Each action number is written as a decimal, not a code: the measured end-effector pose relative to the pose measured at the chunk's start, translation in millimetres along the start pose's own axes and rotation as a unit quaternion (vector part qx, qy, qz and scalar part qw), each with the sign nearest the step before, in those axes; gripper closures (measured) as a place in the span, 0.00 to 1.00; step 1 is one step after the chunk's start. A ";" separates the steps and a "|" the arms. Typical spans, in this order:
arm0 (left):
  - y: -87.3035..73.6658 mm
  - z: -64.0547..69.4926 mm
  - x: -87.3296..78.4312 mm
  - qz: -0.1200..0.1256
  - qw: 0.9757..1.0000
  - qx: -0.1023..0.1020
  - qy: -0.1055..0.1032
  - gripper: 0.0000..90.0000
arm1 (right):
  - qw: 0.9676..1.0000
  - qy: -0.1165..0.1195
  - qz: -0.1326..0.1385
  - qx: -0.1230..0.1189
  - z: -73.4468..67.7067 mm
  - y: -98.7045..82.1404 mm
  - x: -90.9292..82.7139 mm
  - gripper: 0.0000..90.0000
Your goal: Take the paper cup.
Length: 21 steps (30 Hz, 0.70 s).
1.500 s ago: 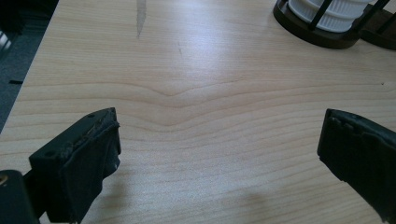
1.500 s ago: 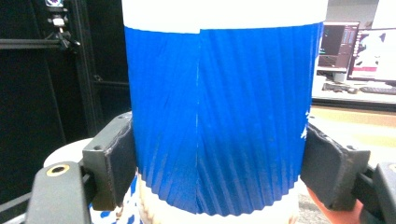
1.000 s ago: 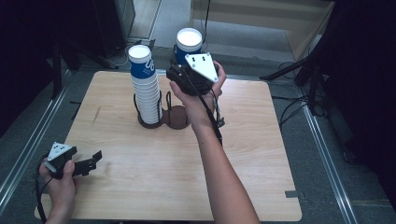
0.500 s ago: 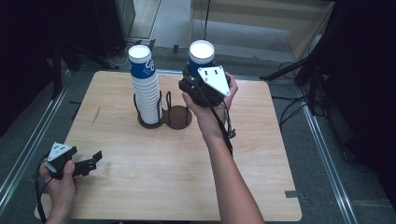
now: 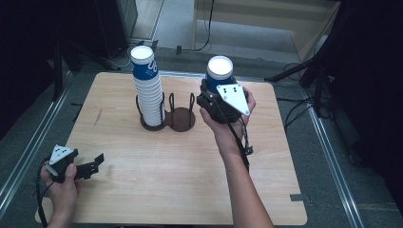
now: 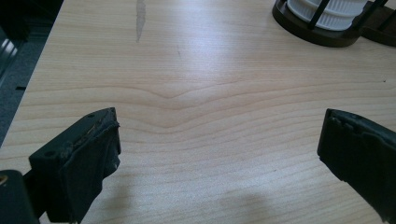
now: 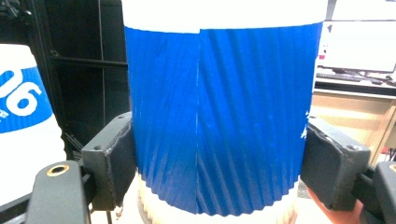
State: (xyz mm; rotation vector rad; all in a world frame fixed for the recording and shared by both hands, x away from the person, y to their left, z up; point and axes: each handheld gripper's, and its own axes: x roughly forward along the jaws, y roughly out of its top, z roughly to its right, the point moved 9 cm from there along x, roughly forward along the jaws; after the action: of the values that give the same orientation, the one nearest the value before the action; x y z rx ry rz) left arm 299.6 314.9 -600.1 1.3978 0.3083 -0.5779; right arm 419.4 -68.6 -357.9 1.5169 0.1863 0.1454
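My right gripper (image 5: 212, 91) is shut on a blue ribbed paper cup (image 5: 219, 71) with a white end up, held above the table to the right of the holder. In the right gripper view the jaws of that gripper (image 7: 217, 163) press both sides of the cup (image 7: 219, 107). A tall stack of the same cups (image 5: 147, 90) stands in the left ring of a dark brown holder (image 5: 182, 119); the right ring is empty. Near the table's front left corner my left gripper (image 5: 93, 164) rests open, with bare wood between the jaws of that gripper (image 6: 217, 154).
The wooden table (image 5: 157, 190) has open surface in front of the holder. The stack's base (image 6: 327, 7) lies far ahead of the left gripper. The cup stack (image 7: 23, 116) is close on the left of the held cup. Cables and dark floor surround the table.
My right gripper has carried the cup to the right and downward, away from above the holder. The left gripper has stayed where it was.
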 end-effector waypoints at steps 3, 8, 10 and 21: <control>0.1 0.4 -0.2 0.001 1.000 0.001 0.000 0.00 | 1.000 -0.004 0.000 0.005 6.4 -2.5 -3.5 0.22; 0.5 0.4 -1.1 0.005 1.000 0.003 0.000 0.00 | 1.000 -0.013 -0.002 0.018 20.3 -12.1 -11.3 0.22; 0.6 0.5 -1.3 0.007 1.000 0.004 0.000 0.00 | 1.000 -0.014 -0.003 0.017 23.0 -15.4 -13.8 0.22; 1.9 0.8 -4.6 0.022 1.000 0.002 -0.003 0.00 | 1.000 -0.023 -0.005 0.017 43.3 -32.3 -34.9 0.22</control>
State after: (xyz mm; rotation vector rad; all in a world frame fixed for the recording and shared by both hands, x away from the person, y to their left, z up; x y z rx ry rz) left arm 296.8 315.1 -596.0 1.4023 0.2699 -0.5464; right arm 393.7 -119.8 -387.1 1.5522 0.1612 0.0998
